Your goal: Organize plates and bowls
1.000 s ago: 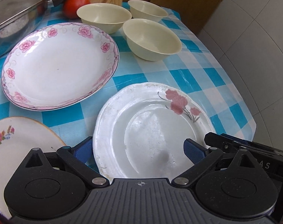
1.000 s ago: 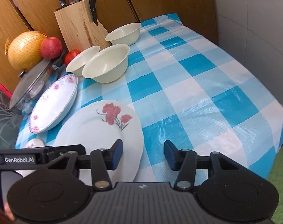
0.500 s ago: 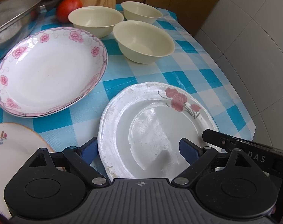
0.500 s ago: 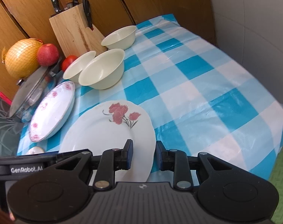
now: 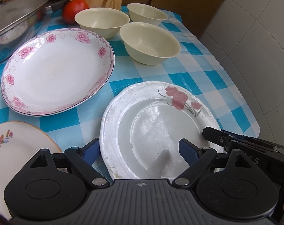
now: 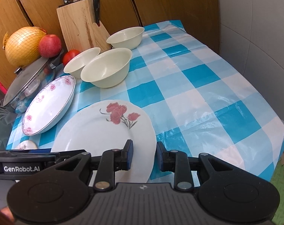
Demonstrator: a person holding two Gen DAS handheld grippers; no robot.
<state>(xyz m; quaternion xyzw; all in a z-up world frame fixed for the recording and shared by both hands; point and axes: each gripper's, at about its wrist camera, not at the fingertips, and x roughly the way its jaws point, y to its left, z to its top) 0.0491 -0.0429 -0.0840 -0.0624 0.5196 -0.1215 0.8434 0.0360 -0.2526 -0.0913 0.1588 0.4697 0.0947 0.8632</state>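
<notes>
A white plate with red flowers [image 5: 142, 112] [image 6: 97, 127] lies nearest on the checked cloth. My left gripper [image 5: 140, 150] is open wide and straddles its near left rim: one finger sits outside the rim, the other over the plate's well. My right gripper [image 6: 144, 155] is shut on the plate's right rim, and its tip [image 5: 209, 133] shows in the left wrist view. A deep pink-flowered plate [image 5: 55, 71] [image 6: 48, 105] lies to the left. A gold-rimmed small plate [image 5: 14, 146] is at the near left. Three cream bowls [image 5: 150, 43] [image 5: 102, 21] [image 5: 147, 14] stand behind.
A wooden knife block [image 6: 80, 24], a tomato [image 5: 74, 9], an apple [image 6: 50, 45], a netted yellow fruit [image 6: 24, 45] and a pot with a glass lid [image 6: 27, 78] crowd the back left. The cloth [image 6: 198, 86] runs bare to the table's right edge by a tiled wall.
The right gripper's jaws have drawn together onto the red-flower plate's right rim. The left gripper's jaws have narrowed a little around the near left rim.
</notes>
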